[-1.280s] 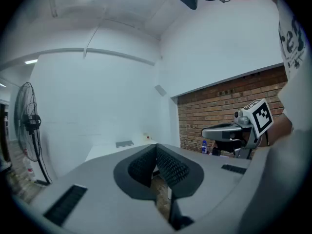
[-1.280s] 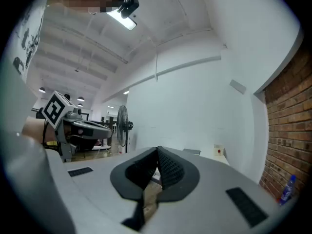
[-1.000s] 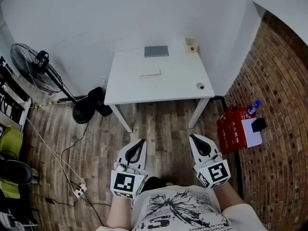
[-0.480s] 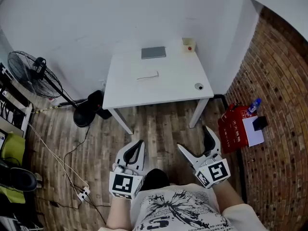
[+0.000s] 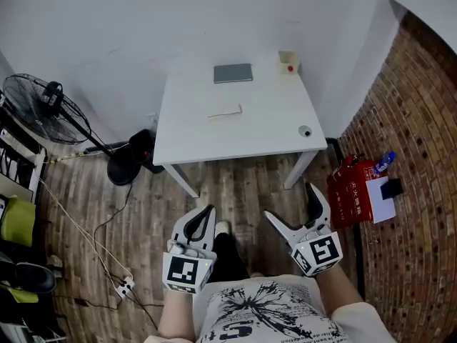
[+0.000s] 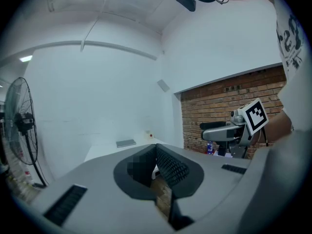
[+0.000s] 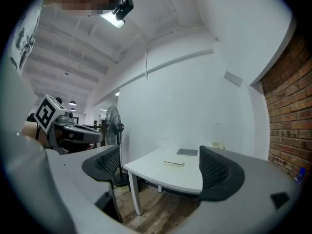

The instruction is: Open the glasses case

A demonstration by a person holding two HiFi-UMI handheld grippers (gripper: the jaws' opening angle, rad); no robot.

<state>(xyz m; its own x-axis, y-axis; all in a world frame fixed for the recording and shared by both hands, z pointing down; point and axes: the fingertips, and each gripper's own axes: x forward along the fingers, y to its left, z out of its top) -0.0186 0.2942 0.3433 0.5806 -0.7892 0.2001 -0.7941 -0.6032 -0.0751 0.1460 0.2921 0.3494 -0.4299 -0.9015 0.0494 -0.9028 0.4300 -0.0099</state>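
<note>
- The left claw (image 5: 208,213) is clenched on nothing. The right claw (image 5: 289,204) is opening, with nothing between its jaws.
- The step looks like the approach: the person holds the claws low, well apart from the table (image 5: 264,123).
- The glasses case (image 5: 233,73), probably the flat grey one, lies closed near the table's far edge. Next, a claw must reach it.
- I cannot tell what is in the small box (image 5: 288,63) at the far corner.
</note>
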